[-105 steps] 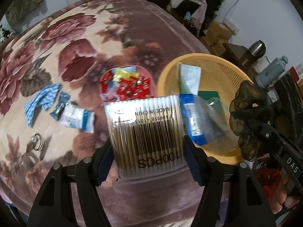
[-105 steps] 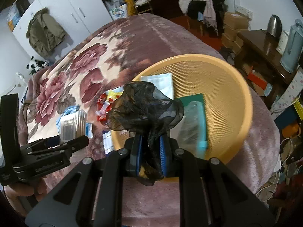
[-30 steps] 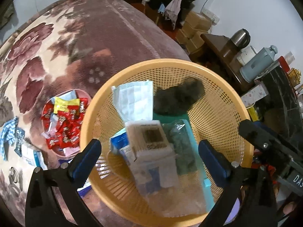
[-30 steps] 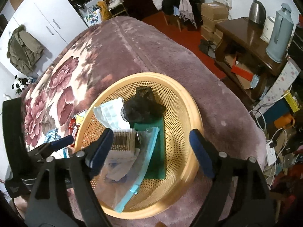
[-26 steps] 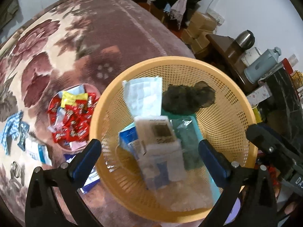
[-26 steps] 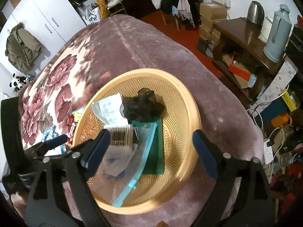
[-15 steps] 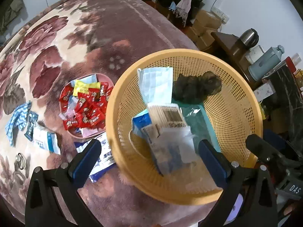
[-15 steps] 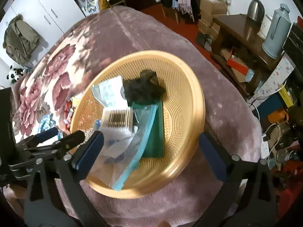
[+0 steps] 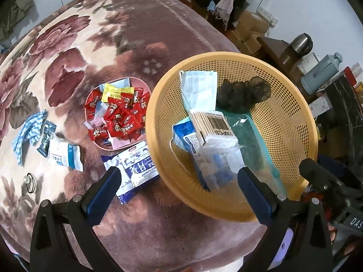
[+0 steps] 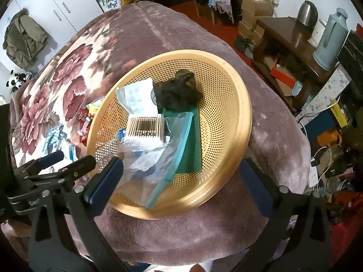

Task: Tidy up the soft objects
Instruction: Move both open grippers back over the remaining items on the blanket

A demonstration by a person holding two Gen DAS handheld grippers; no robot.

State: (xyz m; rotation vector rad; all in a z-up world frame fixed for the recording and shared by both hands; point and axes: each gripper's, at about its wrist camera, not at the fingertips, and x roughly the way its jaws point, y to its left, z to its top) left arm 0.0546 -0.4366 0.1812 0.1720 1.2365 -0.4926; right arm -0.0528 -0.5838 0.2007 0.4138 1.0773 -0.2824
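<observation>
Both grippers, left gripper (image 9: 179,185) and right gripper (image 10: 181,176), gape empty above perforated round basket (image 10: 226,104)

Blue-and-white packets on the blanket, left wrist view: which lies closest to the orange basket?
The large blue-and-white wipes packet, touching the woven orange plastic basket rim. The small blue-and-white tissue packet lies apart, beside the blue zigzag cloth.

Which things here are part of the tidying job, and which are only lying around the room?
Part of the job:
- yellow basket
- black scrunchie
- cotton swab pack
- face mask
- blue-and-white packet, still on the blanket
- blue cloth, still on the blanket

Lying about:
- kettle
- blue thermos
- cardboard boxes
- green jacket
</observation>
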